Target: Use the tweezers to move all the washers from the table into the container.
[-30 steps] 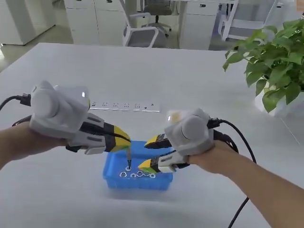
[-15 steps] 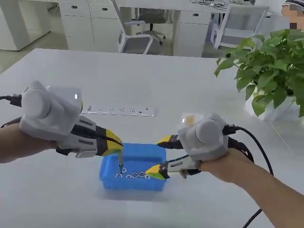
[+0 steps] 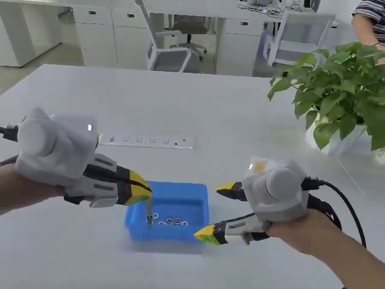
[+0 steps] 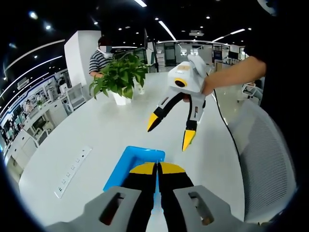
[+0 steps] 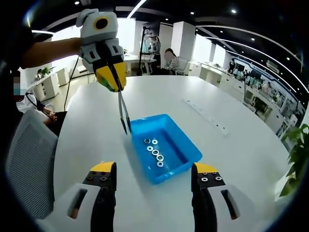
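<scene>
Washers: we see them in the tray, ahead of our right gripper.
Left gripper: pinched on tweezers, tips at the tray's edge.
Right gripper: jaws wide apart.

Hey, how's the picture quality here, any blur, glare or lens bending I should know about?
Head view: soft even light, slightly blurry, washers in the blue container smear together. Right gripper view: sharper, washers read as separate rings, but fisheye bows the table edge. Left gripper view: same bowing, ceiling lights streak bright.
</scene>
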A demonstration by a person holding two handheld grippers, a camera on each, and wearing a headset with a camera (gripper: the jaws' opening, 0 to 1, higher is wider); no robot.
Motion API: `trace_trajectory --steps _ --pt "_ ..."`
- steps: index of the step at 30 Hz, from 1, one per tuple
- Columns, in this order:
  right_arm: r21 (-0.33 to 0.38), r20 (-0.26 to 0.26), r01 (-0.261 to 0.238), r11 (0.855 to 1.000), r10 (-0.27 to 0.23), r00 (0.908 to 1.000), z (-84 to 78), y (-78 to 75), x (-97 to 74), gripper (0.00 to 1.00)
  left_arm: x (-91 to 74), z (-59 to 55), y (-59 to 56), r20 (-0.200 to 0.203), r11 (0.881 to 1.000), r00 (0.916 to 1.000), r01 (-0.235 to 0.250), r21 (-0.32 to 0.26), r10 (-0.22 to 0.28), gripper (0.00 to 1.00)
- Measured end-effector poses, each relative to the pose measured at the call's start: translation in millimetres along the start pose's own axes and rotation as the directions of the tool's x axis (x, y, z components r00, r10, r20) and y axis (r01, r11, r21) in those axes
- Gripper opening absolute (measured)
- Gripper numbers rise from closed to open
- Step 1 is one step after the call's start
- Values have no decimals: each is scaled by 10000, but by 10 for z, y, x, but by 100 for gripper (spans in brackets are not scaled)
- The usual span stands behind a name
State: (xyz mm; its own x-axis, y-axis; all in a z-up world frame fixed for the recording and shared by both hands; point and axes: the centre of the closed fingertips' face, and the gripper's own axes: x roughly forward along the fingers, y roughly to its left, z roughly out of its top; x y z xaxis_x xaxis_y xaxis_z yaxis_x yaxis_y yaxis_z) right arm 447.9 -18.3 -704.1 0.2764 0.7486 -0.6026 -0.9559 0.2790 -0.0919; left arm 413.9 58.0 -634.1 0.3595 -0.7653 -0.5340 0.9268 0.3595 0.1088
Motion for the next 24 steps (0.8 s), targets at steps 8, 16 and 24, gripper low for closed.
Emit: trace_trajectory --steps 8,16,24 --pt "130 160 5 9999 -7 9999 -38 96 -87 64 -3 25 -168 124 9994 9993 347 34 -347 5" --pt "8 324 -198 9998 198 9993 -40 247 -113 61 24 60 -324 212 9968 9968 769 206 -774 5" --pt "-429 484 -743 9963 763 9959 -6 475 -74 52 60 107 -440 319 9926 9927 1149 380 -1161 5"
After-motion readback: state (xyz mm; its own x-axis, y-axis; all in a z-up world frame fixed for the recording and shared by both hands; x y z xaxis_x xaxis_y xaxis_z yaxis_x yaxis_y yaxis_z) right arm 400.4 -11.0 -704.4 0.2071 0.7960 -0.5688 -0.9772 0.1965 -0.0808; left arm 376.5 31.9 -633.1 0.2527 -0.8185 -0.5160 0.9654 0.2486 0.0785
